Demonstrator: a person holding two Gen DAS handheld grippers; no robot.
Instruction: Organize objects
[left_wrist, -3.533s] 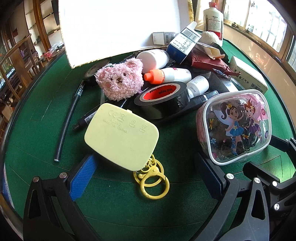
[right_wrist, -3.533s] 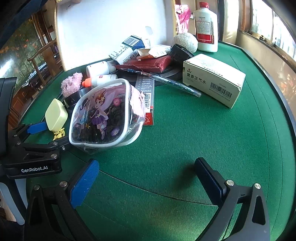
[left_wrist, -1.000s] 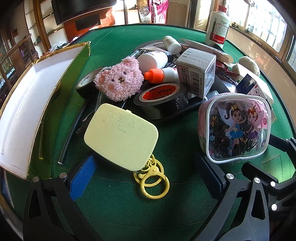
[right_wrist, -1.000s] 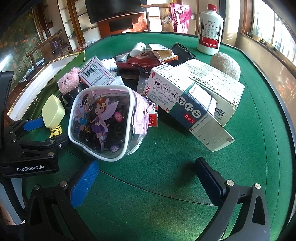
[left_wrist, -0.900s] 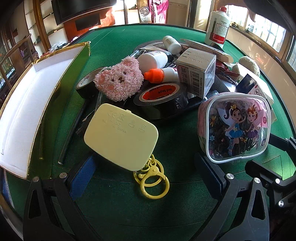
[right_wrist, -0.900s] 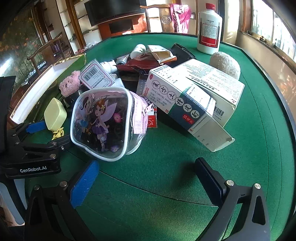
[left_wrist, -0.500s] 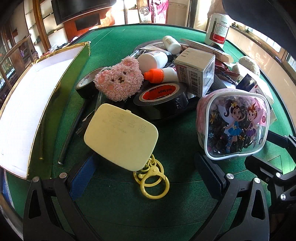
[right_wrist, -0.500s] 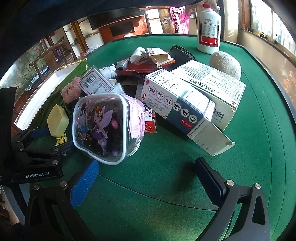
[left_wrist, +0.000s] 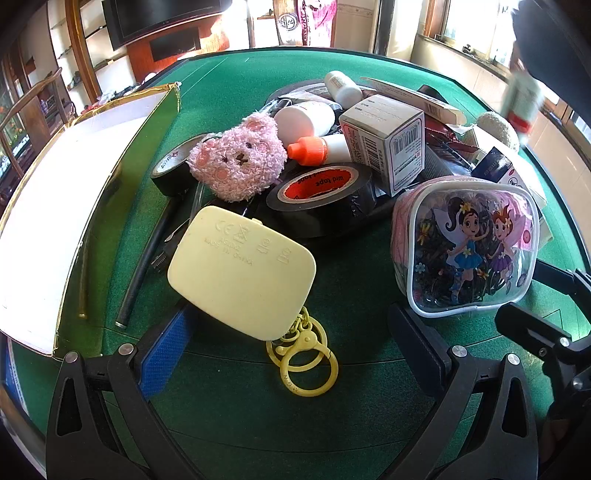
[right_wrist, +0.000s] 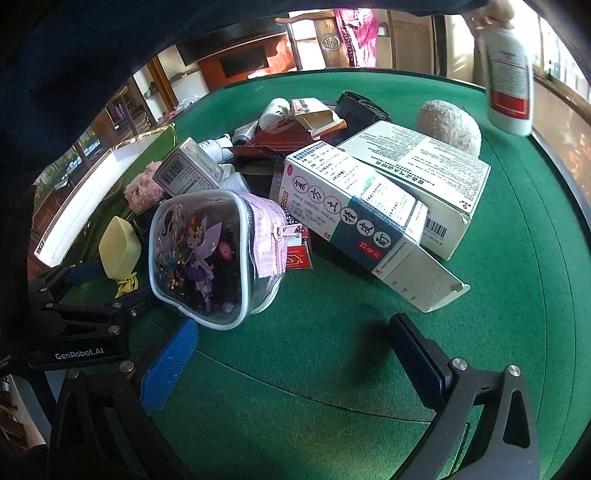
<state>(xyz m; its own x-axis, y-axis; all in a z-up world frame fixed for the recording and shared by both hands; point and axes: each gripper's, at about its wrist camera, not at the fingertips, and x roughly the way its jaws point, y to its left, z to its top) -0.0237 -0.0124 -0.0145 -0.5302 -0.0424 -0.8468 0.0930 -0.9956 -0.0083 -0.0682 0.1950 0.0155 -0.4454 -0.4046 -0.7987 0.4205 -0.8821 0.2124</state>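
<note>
A jumble of objects lies on the green felt table (left_wrist: 354, 66). Nearest my left gripper (left_wrist: 291, 345) is a pale yellow case (left_wrist: 240, 273) with yellow key rings (left_wrist: 303, 354); it lies just ahead of the open fingers, over the blue left pad. Behind it are a pink plush bear (left_wrist: 240, 162) and a black tape roll (left_wrist: 321, 199). A fairy-print pouch (right_wrist: 214, 258) stands just ahead of my right gripper (right_wrist: 293, 360), which is open and holds nothing.
A white-lined green box (left_wrist: 55, 206) lies open at the left. Two medicine cartons (right_wrist: 369, 206) lean together right of the pouch. A person's hand holds a white bottle (right_wrist: 506, 74) above the table's far right; a dark sleeve (right_wrist: 92, 55) crosses overhead.
The white-lined box that stood over the pile now lies flat at the left. A person's arm has reached across and lifted the white bottle off the far edge. Both grippers stay open.
</note>
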